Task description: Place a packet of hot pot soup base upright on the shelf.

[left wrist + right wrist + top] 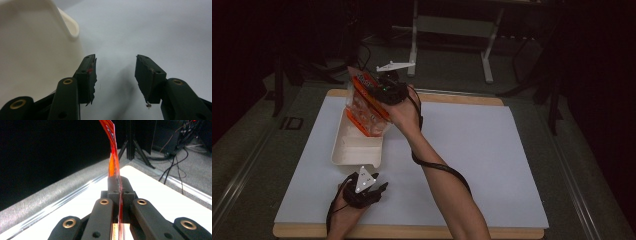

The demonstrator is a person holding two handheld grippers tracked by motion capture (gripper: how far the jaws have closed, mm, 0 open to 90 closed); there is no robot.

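Observation:
An orange and clear plastic snack bag (364, 102) hangs tilted over the far end of a white rectangular tray (353, 149), its lower end reaching into the tray. My right gripper (384, 90) is shut on the bag's upper edge; in the right gripper view the thin orange film (113, 157) runs up from between the closed jaws. My left gripper (382, 189) rests low on the white mat just in front of the tray's near end, open, with nothing between its fingers (90, 75). The tray's pale wall and rim (71, 26) stand close at the left of the left gripper view.
A white mat (472, 150) covers a wooden board on the table. Grey padded floor, a metal rail and cables (175, 157) lie beyond the mat's edge. A white table frame (452, 30) stands at the back.

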